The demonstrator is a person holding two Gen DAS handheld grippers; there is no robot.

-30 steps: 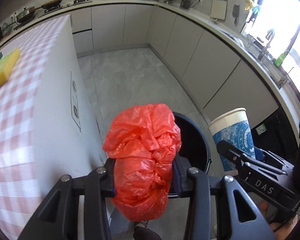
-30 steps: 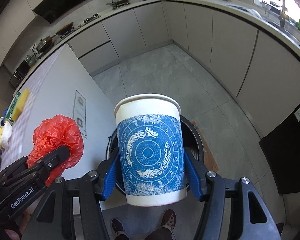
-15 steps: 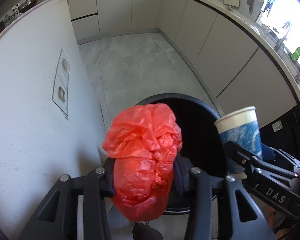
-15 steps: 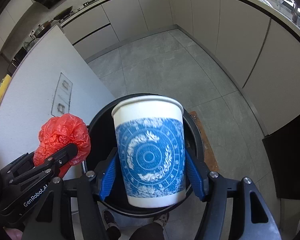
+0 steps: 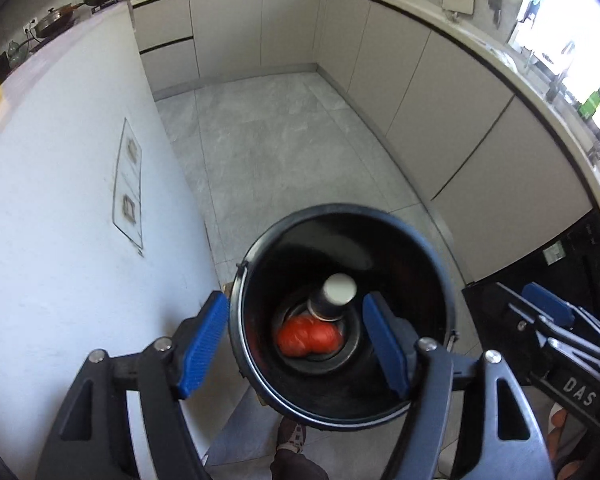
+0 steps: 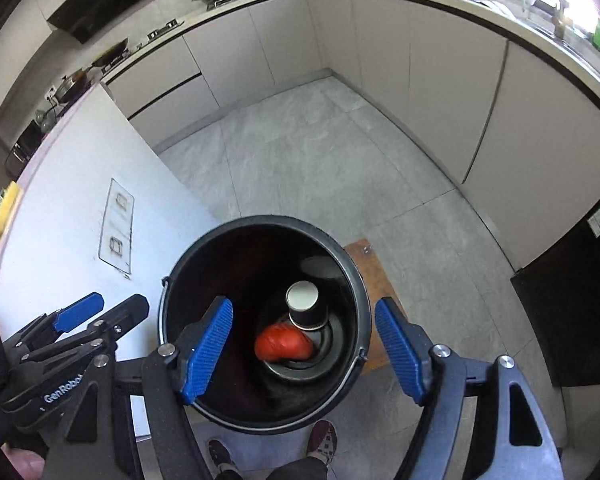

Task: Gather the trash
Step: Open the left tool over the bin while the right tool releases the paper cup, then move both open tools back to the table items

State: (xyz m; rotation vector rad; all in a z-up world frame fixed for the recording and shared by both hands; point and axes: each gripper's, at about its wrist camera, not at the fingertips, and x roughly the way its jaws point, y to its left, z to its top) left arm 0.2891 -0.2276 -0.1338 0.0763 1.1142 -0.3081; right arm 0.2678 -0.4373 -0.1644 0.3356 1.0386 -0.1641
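Kitchen, grey tiled floor (image 5: 268, 152); pale cabinets (image 6: 420, 92) curve along the top and right of both frames under a light countertop.

White island side panel (image 5: 60, 260): fills the left of the left-wrist frame; two small socket plates on it.

Black bin (image 5: 432, 280): round, open-topped, standing on the floor at lower centre of both frames, just beside the island panel. Seen from straight above.

Red plastic bag (image 5: 306, 336): crumpled, lying at the bottom of the bin, lower centre of the left-wrist frame; also at (image 6: 282, 347).

Paper cup (image 6: 306, 306): inside the bin, mouth up, white interior showing, sides dark in shadow. Sits just above the red bag in both frames, touching or nearly touching it; blurred in the left-wrist frame (image 5: 338, 292).

Left gripper (image 5: 296, 344): empty, blue pads spread wide apart to either side of the bin opening. Seen side-on at lower left of the right-wrist frame.

Right gripper (image 6: 304, 344): empty, jaws spread wide, one blue pad over the bin's left part, the other outside its right rim. Seen side-on at lower right of the left-wrist frame.

Wooden board (image 6: 370, 268): flat on the floor, showing at the bin's right side.

Shoes (image 6: 324, 438): the person's, at the bottom edge below the bin.
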